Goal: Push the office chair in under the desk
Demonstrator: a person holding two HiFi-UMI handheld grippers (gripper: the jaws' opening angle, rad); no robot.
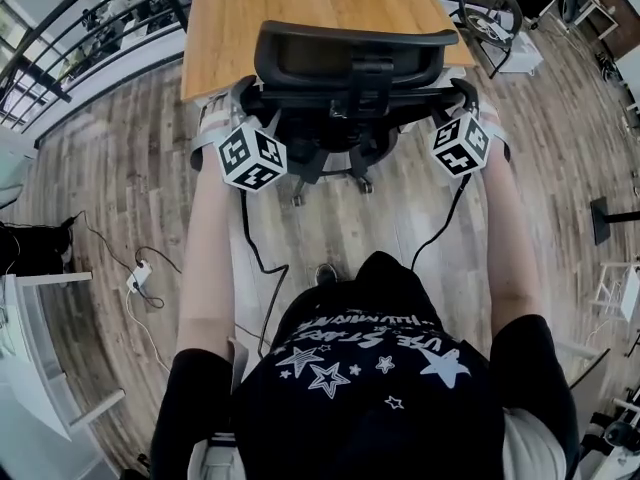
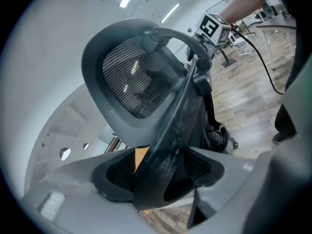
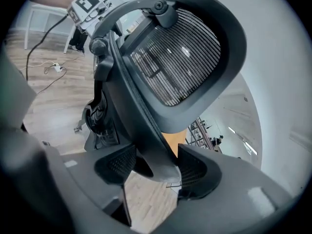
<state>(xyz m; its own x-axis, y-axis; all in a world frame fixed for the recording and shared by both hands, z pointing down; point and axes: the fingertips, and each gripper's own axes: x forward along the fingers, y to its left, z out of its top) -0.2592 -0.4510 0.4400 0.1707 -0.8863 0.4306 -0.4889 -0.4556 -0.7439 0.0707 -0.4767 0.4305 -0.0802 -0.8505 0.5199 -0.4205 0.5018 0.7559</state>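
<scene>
The black mesh office chair (image 1: 350, 73) stands with its seat partly beneath the wooden desk (image 1: 300, 13), its back facing me. My left gripper (image 1: 238, 108) holds the left edge of the chair back, and my right gripper (image 1: 468, 100) holds the right edge. In the left gripper view the dark back frame (image 2: 170, 130) runs between the pads of the left gripper (image 2: 158, 172), which is shut on it. In the right gripper view the frame (image 3: 146, 130) sits the same way in the right gripper (image 3: 156, 167). The chair's headrest (image 2: 131, 77) rises above.
Wood plank floor (image 1: 120, 158) surrounds the desk. A power strip with cables (image 1: 138, 278) lies on the floor at left. Another chair (image 1: 490, 8) stands at the desk's far right. A railing (image 1: 60, 38) runs along the upper left, and white furniture (image 1: 30, 348) is at the left edge.
</scene>
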